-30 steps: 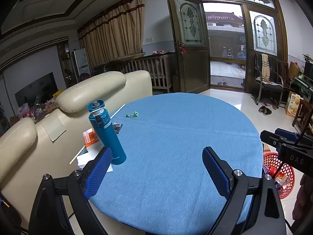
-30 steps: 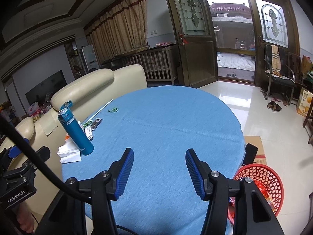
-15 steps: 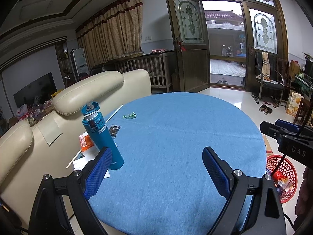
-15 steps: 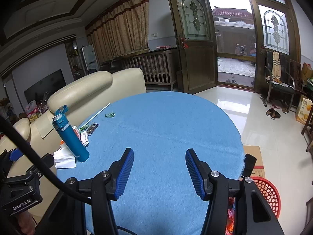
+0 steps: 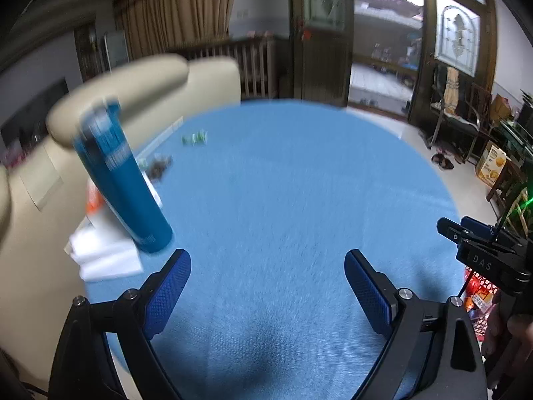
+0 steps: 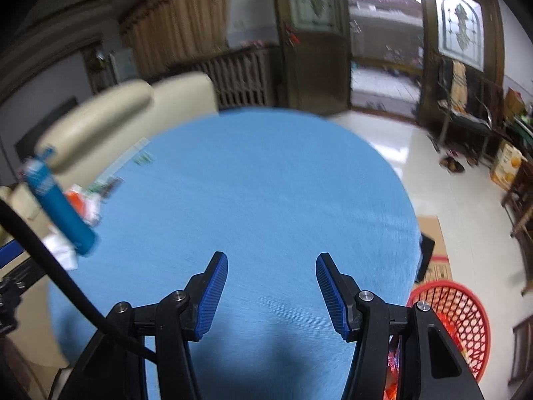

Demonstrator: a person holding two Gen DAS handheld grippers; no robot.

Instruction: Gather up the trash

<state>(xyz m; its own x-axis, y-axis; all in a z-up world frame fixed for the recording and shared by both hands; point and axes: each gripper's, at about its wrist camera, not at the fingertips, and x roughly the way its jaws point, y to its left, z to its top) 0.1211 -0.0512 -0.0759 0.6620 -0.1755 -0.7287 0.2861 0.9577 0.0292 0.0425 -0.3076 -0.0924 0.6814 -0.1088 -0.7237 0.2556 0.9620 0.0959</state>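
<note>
Seemingly a home lounge: sofa point(image 5: 146, 80), curtains point(image 5: 176, 6).

A blue-clothed round table point(image 5: 283, 200) bears a teal bottle point(image 5: 123, 180), white tissues point(image 5: 106, 256), green wrapper point(image 5: 195, 138).

Lying bare across the middle and right of the blue table point(image 5: 283, 200), leaving a wide passage ahead of both hand-held grippers. Crowding the left edge: a tall blue bottle point(image 5: 120, 180) standing over white tissues point(image 5: 106, 256), with small wrappers point(image 5: 195, 138) farther back. Pressing against that side, a cream sofa point(image 6: 110, 113). Sitting on the floor at right, a red basket point(image 6: 463, 313).
</note>
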